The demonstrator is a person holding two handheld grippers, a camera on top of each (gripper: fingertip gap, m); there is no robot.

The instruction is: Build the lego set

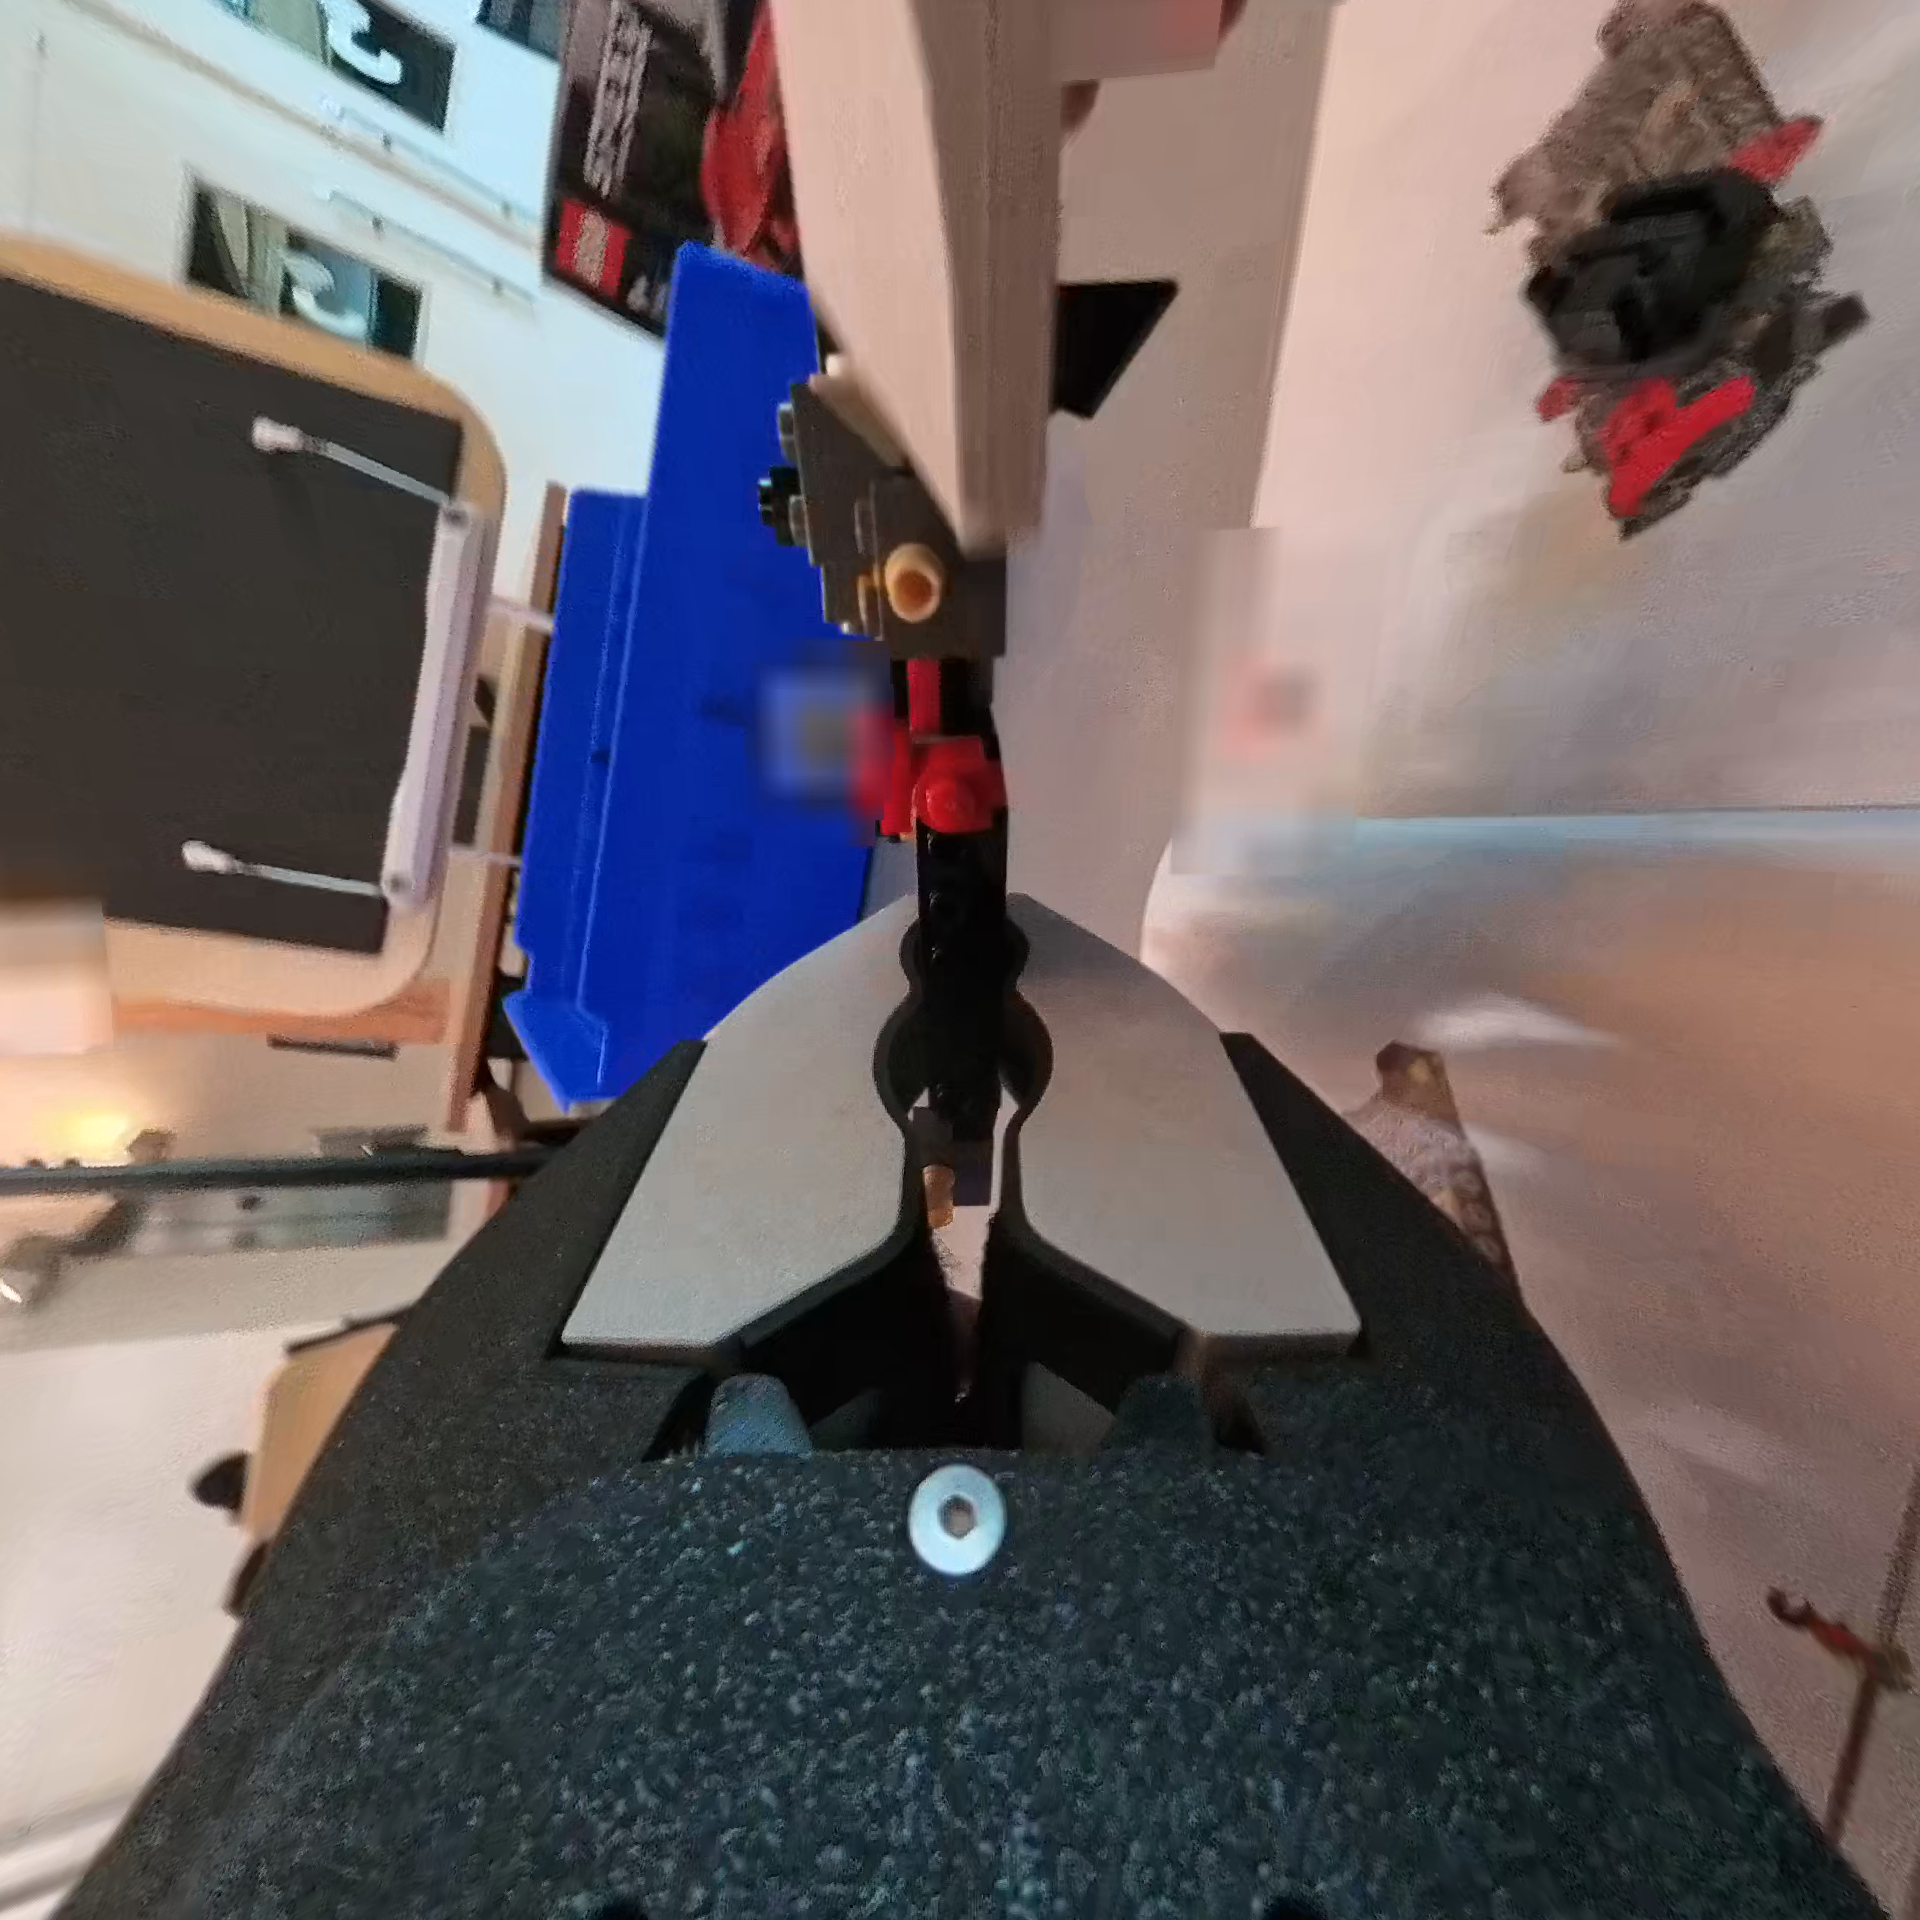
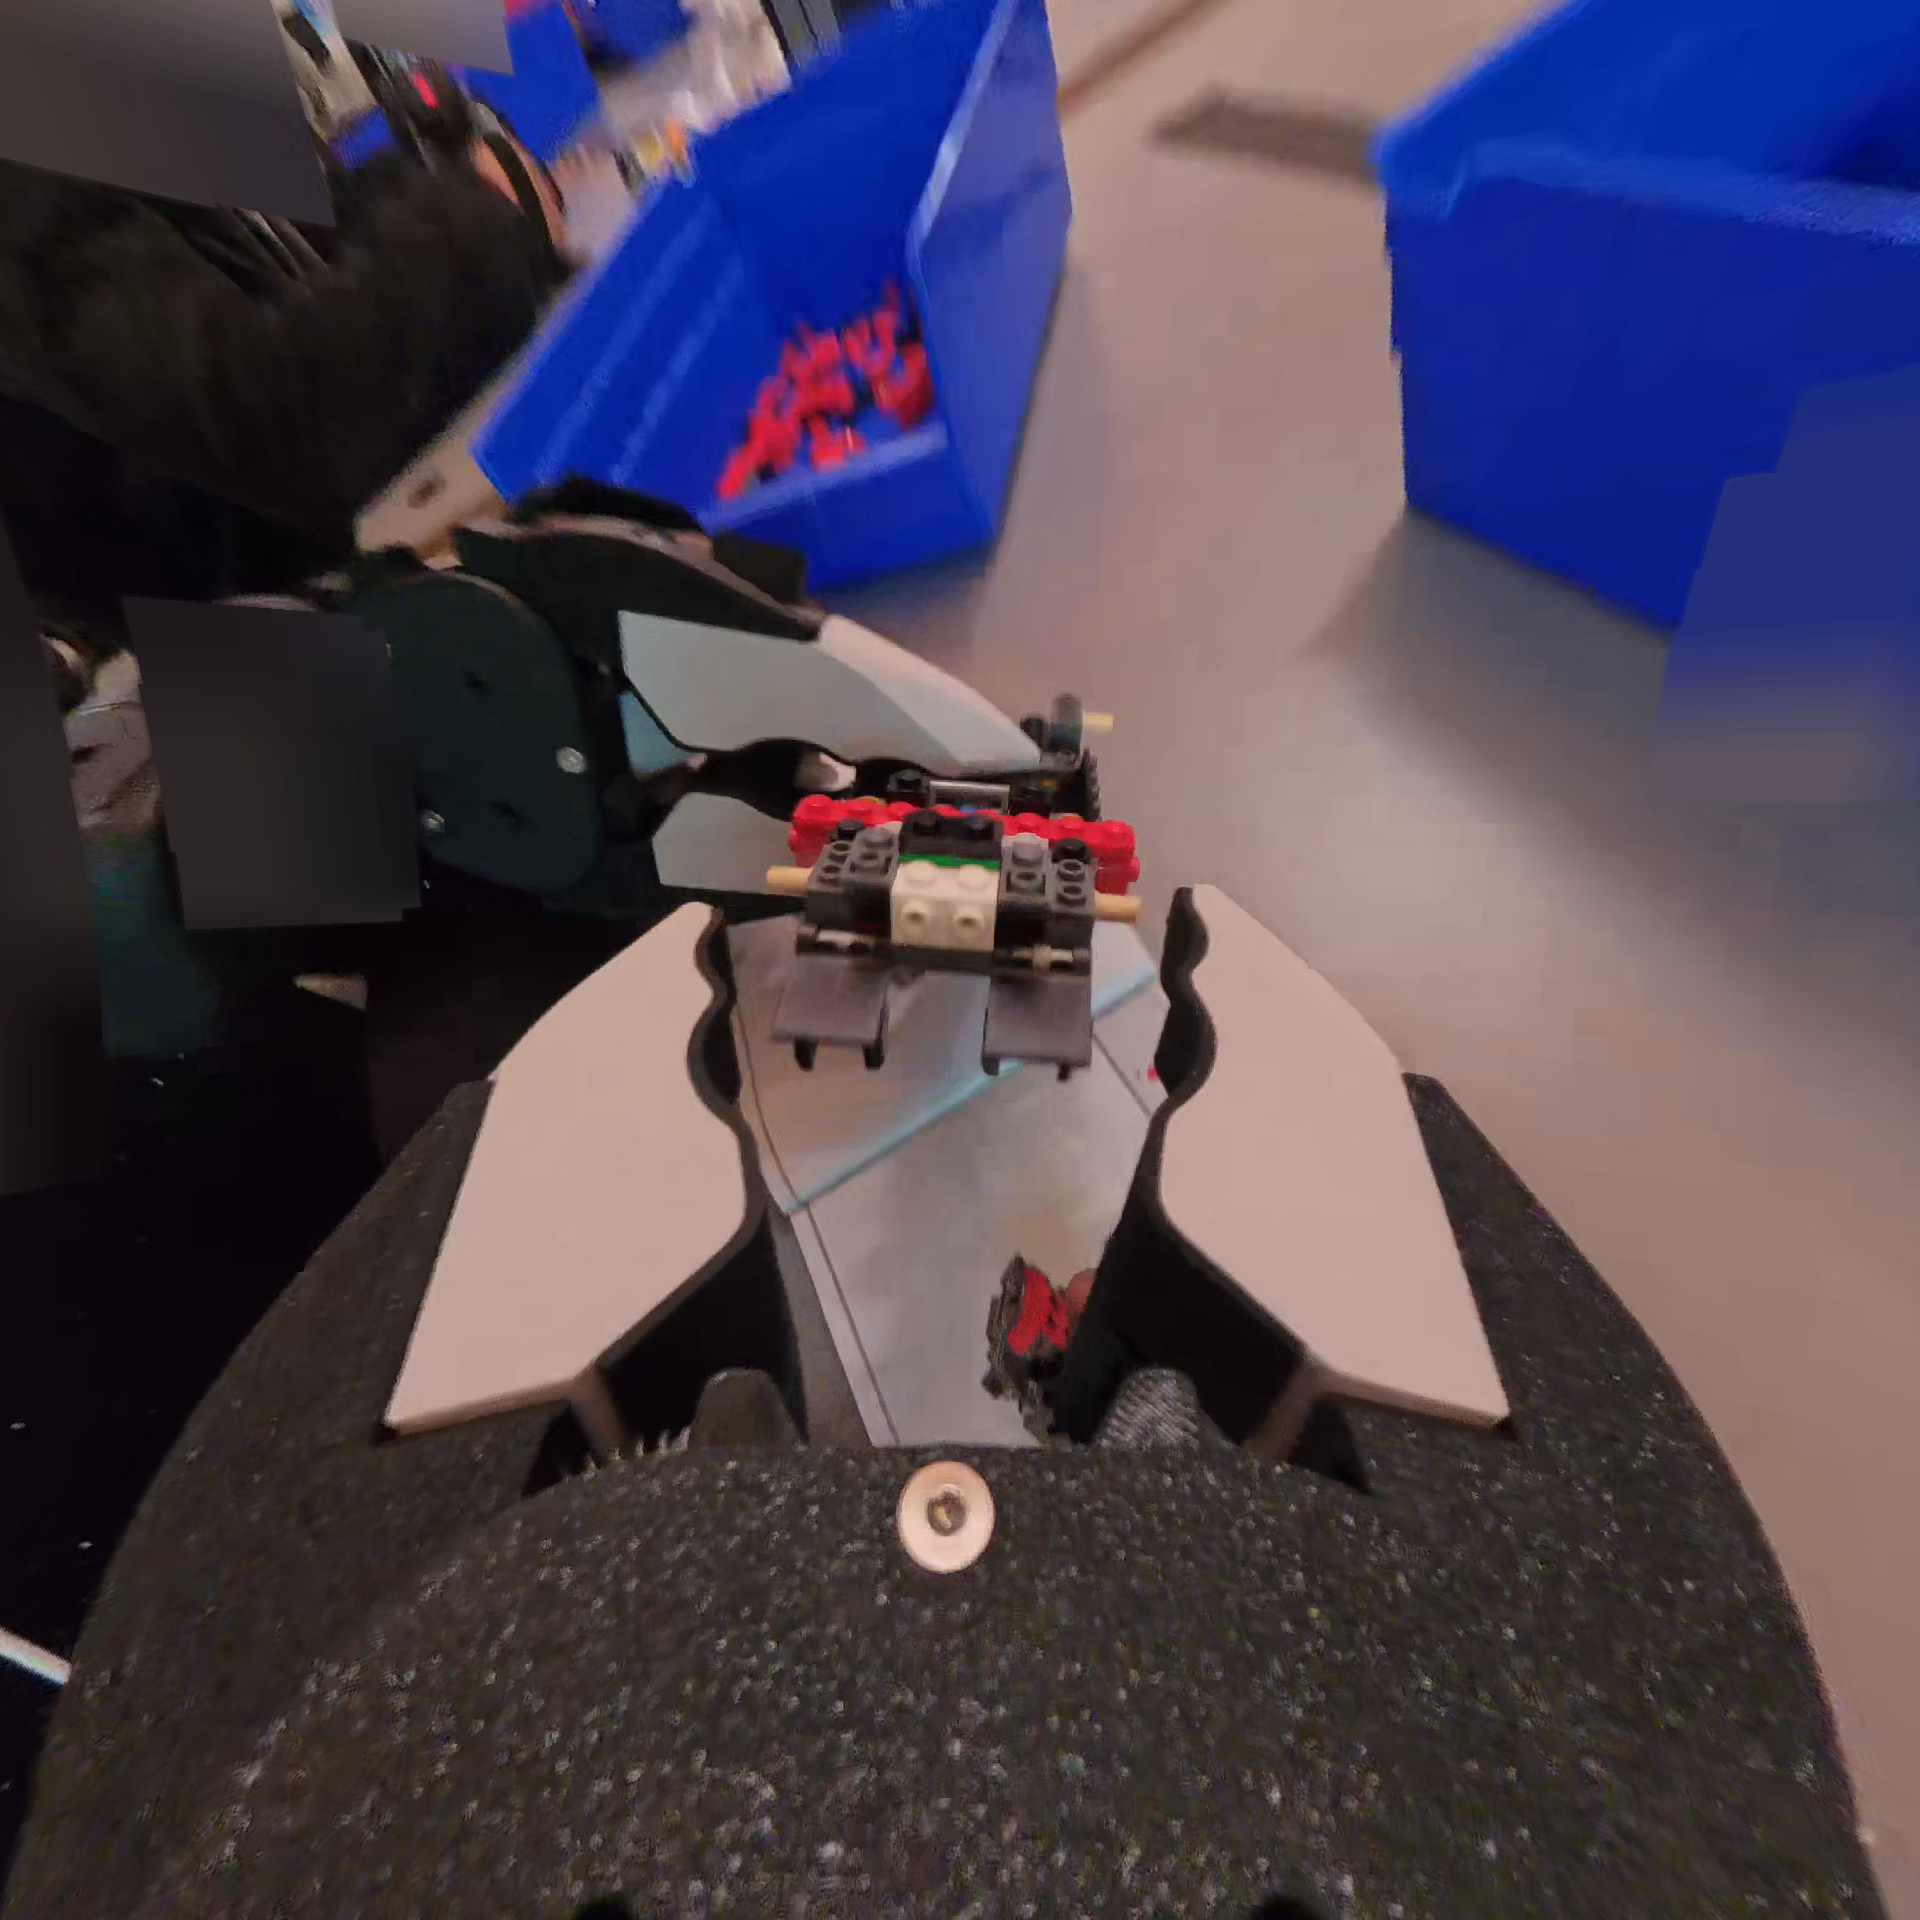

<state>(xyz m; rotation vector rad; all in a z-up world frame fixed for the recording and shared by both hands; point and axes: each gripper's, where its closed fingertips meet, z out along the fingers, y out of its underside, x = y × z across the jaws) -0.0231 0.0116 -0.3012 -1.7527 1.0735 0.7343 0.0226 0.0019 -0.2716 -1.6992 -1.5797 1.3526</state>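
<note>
Right gripper (image 2: 951, 997): nearest in the right wrist view, fingers spread wide and grasping nothing, hovering just in front of the model.
Loose pieces (image 2: 1029, 1325): small red and dark cluster on the table (image 2: 1403, 831), seen low between the right fingers, not touched.
Lego model (image 2: 951, 883): held up above the table, just beyond the right fingertips; grey sloped plates in front, white brick in the middle, red row behind, tan pins out to both sides.
Left gripper (image 1: 961, 935): clenched on the black rear end of the model, coming in from the left in the right wrist view.
Step in hand: probably pressing or adding a part on the front of the model while holding it steady.
How to do well: keep the left grip firm and level; bring the right fingers straight on, close only on solid bricks, avoid pushing on the thin tan pins.
Blue bins (image 2: 831, 343): far on the table; the left one with red parts inside, another at far right.
</note>
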